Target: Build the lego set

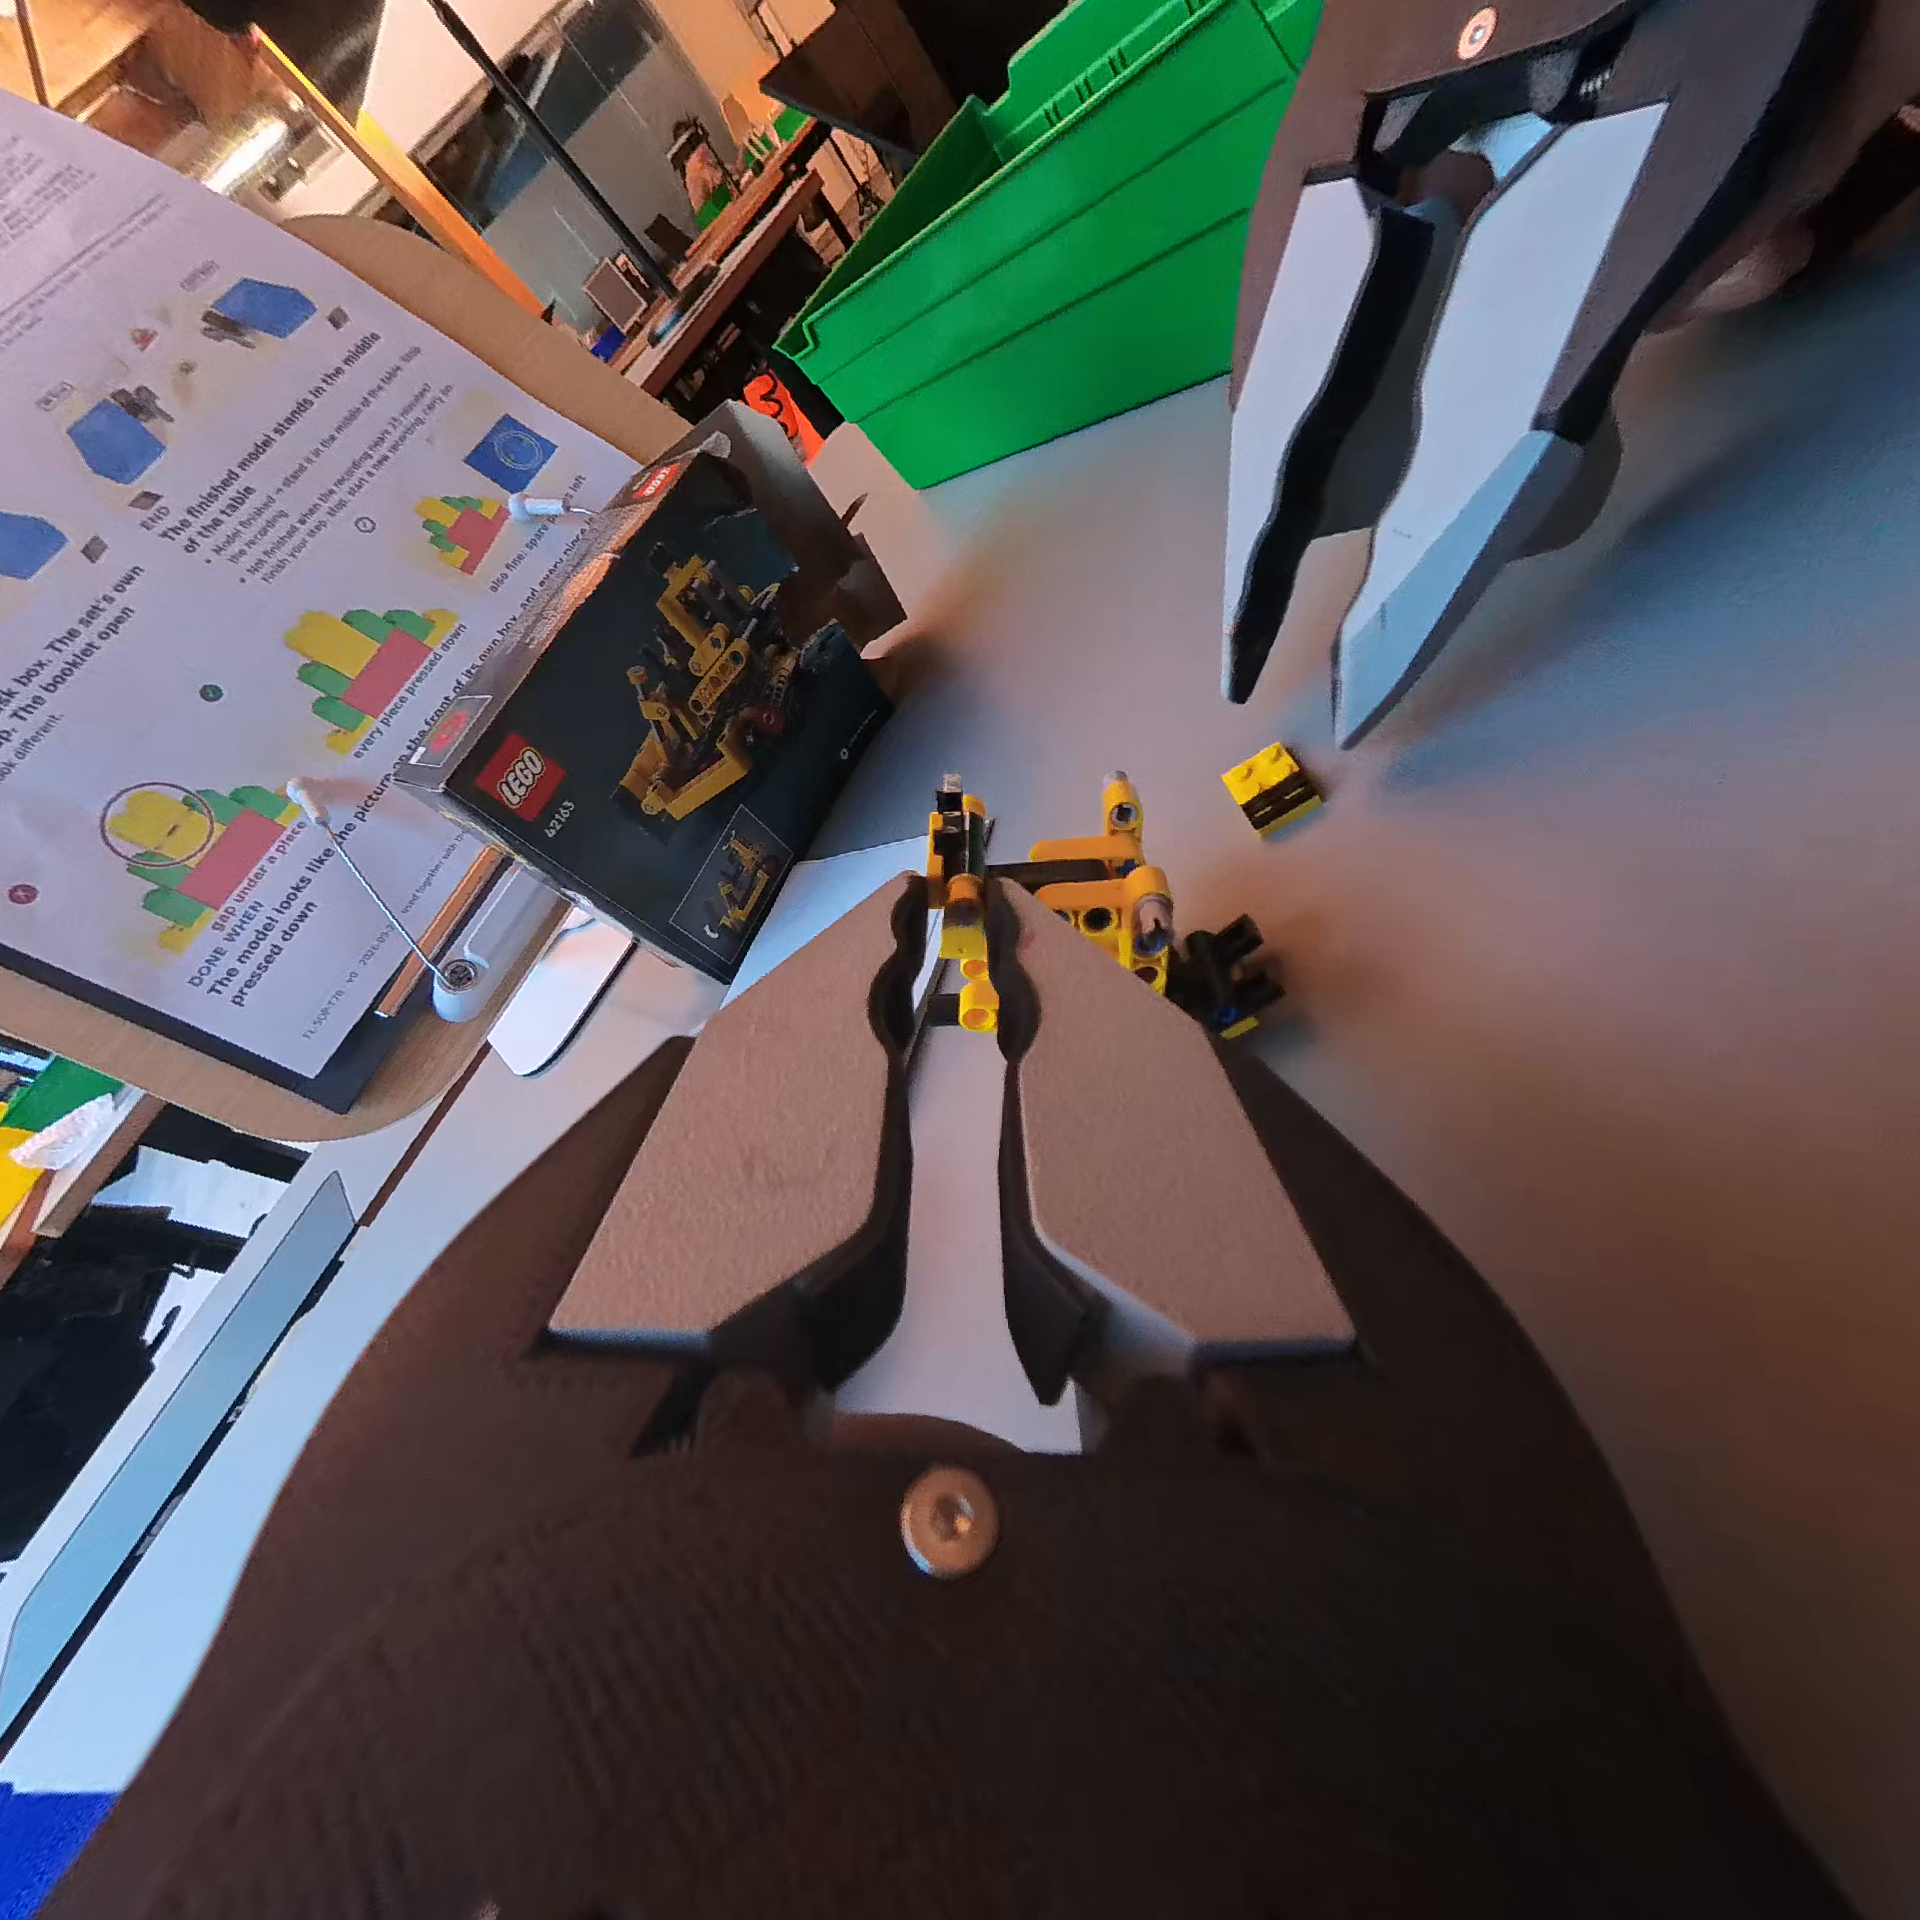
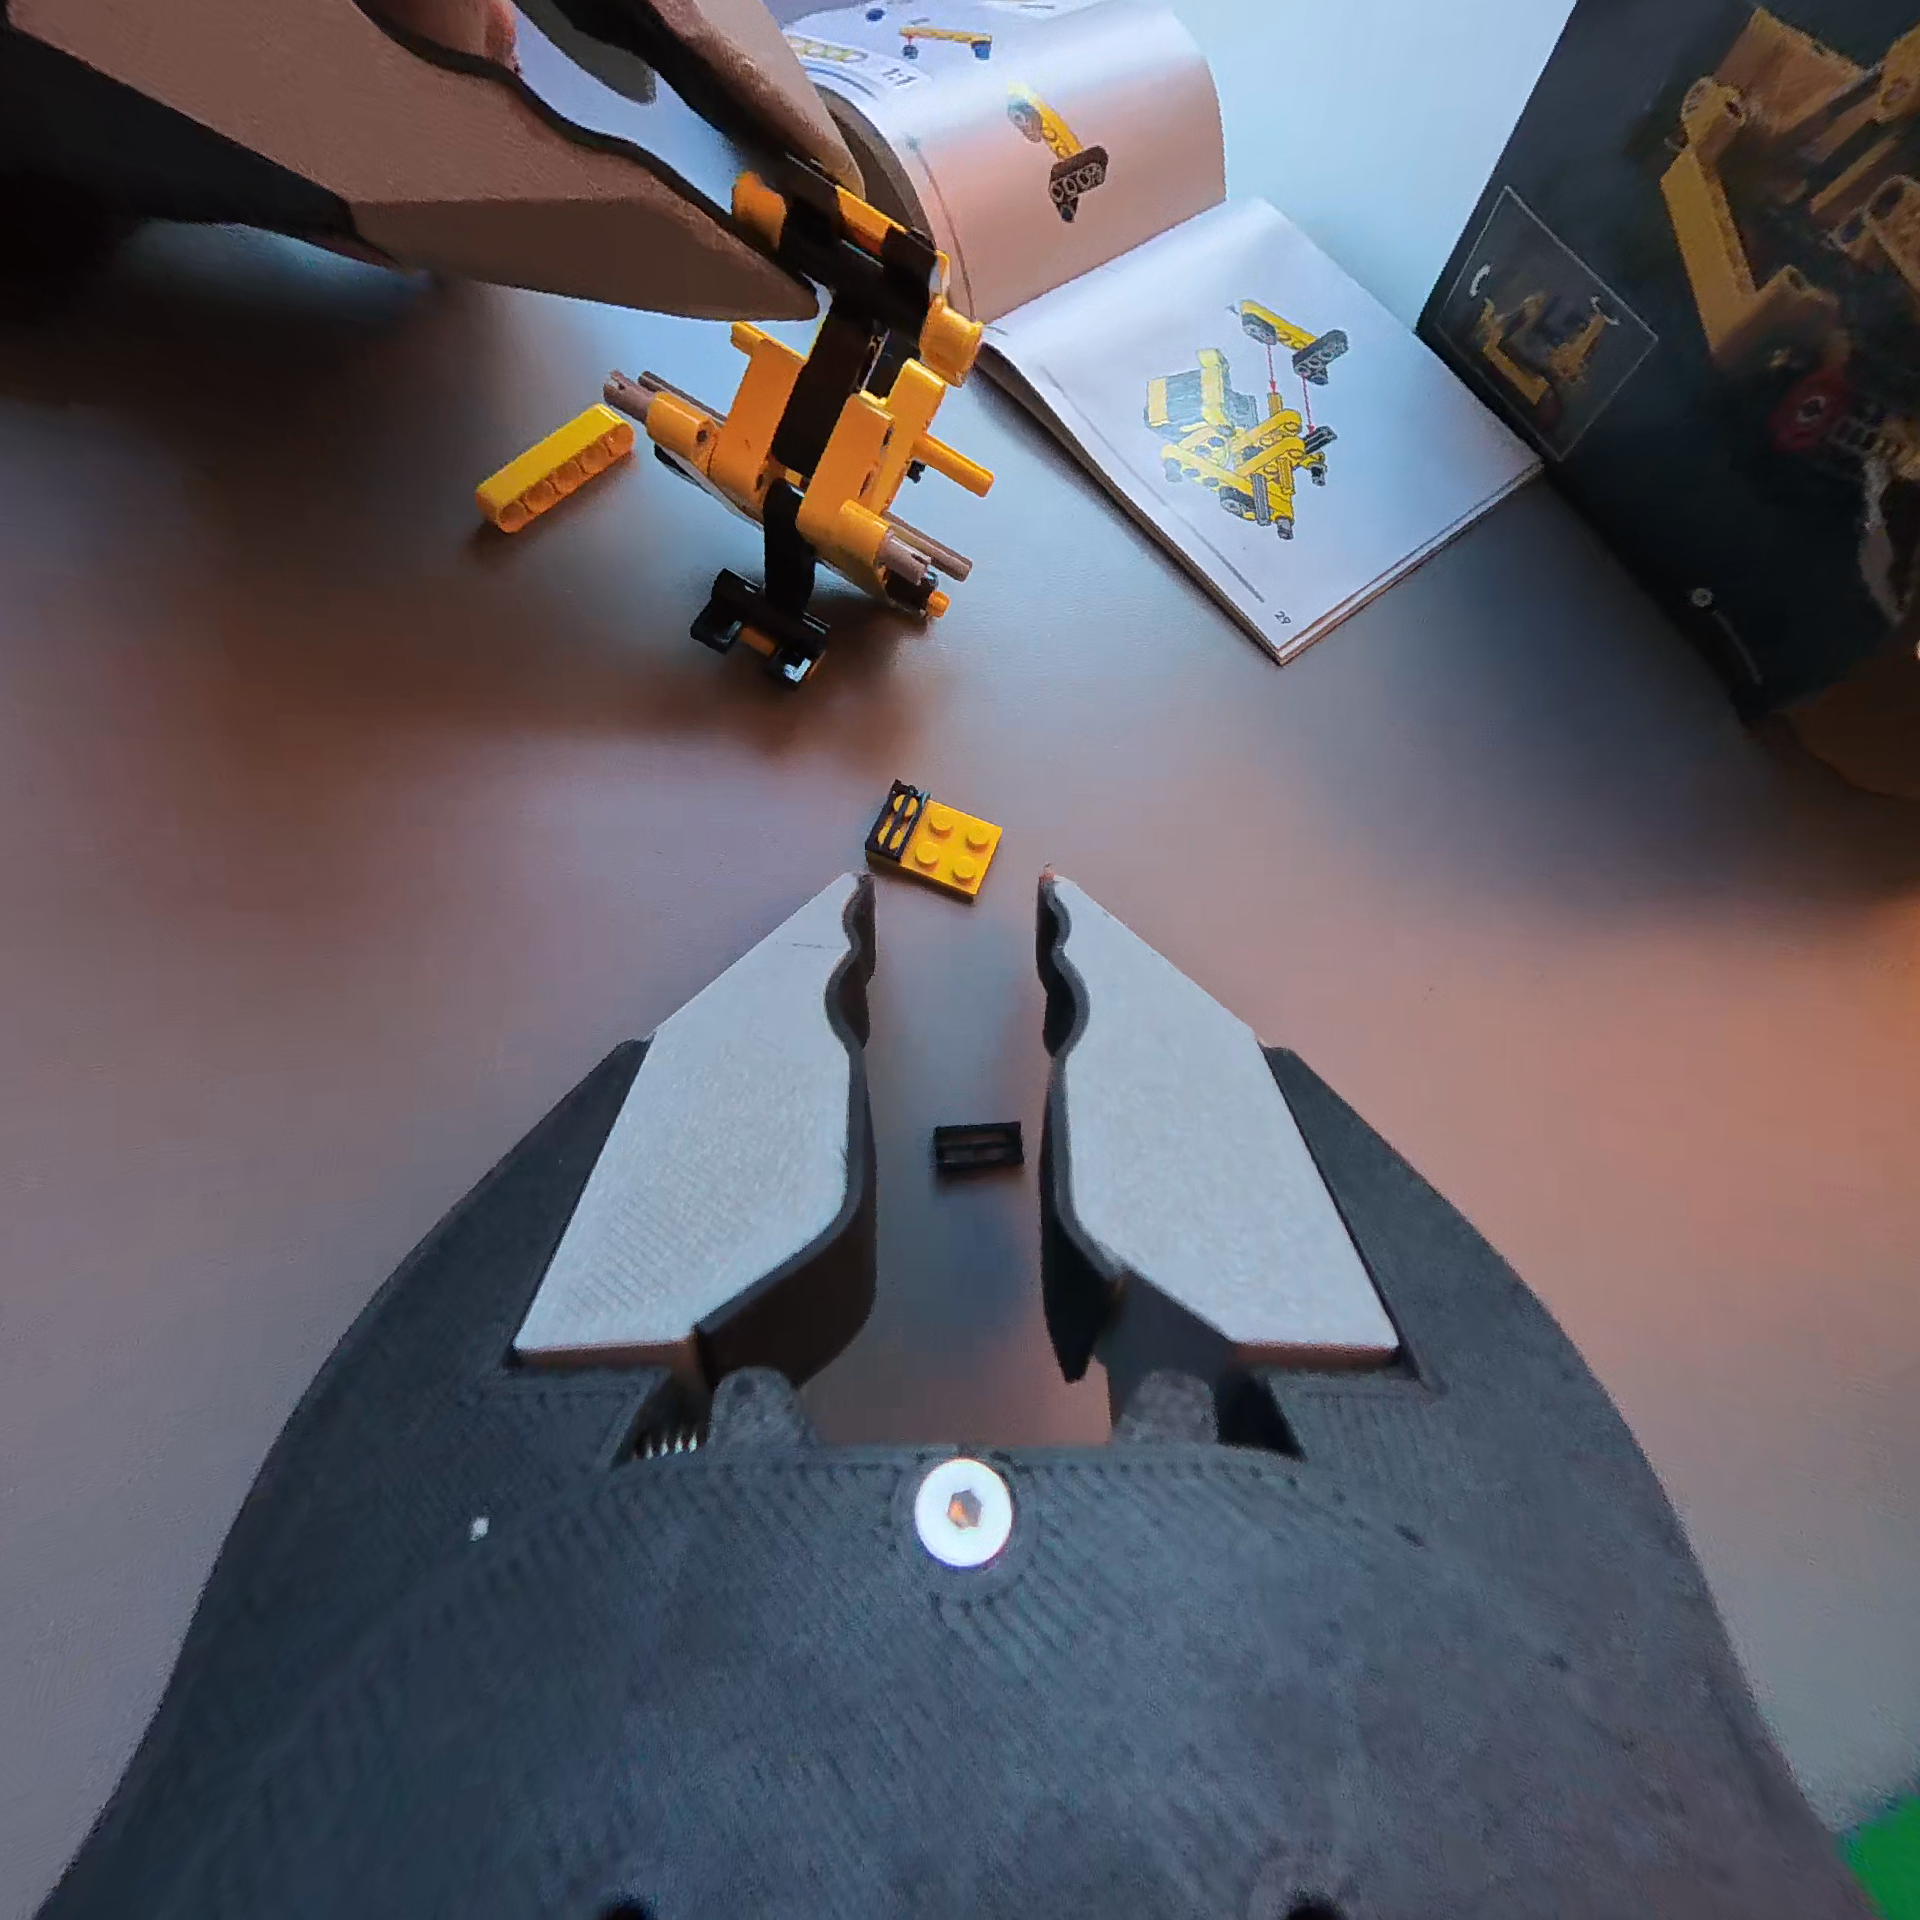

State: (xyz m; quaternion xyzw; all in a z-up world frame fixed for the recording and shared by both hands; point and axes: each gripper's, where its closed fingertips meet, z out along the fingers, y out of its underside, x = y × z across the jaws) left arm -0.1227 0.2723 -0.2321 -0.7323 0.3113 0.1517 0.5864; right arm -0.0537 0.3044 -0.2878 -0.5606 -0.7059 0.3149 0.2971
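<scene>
The half-built yellow and black model (image 2: 831, 447) stands tilted on the grey table, its black foot on the surface. My left gripper (image 1: 961, 896) is shut on the model's upper end (image 1: 961, 914); it also shows at the top left of the right wrist view (image 2: 831, 255). A small yellow plate with a black grille tile on it (image 2: 935, 842) lies just beyond my right gripper (image 2: 956, 883), which is open and empty above the table. The plate also shows in the left wrist view (image 1: 1273, 790), under the right gripper (image 1: 1297, 715). A loose black grille tile (image 2: 977, 1148) lies between the right fingers.
A loose yellow beam (image 2: 556, 468) lies left of the model. The open instruction booklet (image 2: 1247, 436) and the set's box (image 1: 665, 717) are behind it. A printed sheet on a stand (image 1: 208, 623) and green bins (image 1: 1039, 291) stand farther back. My hands' fingertips stand some 10 centimeters from each other. My right gripper's tips are some 5 centimeters from the loose black grille tile (image 2: 977, 1148).
</scene>
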